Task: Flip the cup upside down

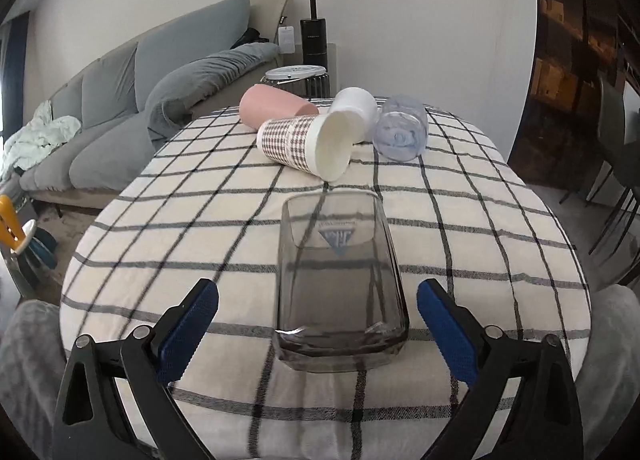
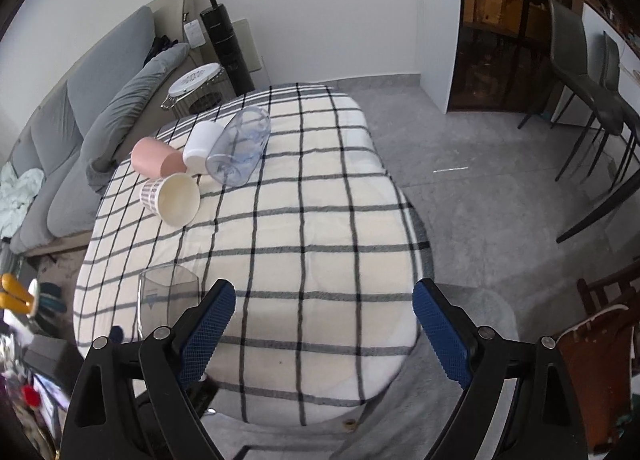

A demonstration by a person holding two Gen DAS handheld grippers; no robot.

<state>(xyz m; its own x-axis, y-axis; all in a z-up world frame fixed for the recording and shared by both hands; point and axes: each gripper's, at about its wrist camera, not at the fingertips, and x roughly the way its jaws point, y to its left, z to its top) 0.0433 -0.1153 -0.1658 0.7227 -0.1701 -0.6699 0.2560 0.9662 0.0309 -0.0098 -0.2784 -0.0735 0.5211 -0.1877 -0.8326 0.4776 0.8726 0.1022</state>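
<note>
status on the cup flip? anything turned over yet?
Done: the smoked glass tumbler looks already inverted, its printed logo upside down and thick base uppermost. In hand: nothing; the left tool is open around the tumbler without touching it, and the right tool is open over the checked tablecloth. Left: pink cup, houndstooth paper cup, white cup and clear plastic cup lie on their sides.

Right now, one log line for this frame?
left claw: open, straddling smoky glass, no contact | right claw: open, empty | glass: mouth down on checked cloth
</note>
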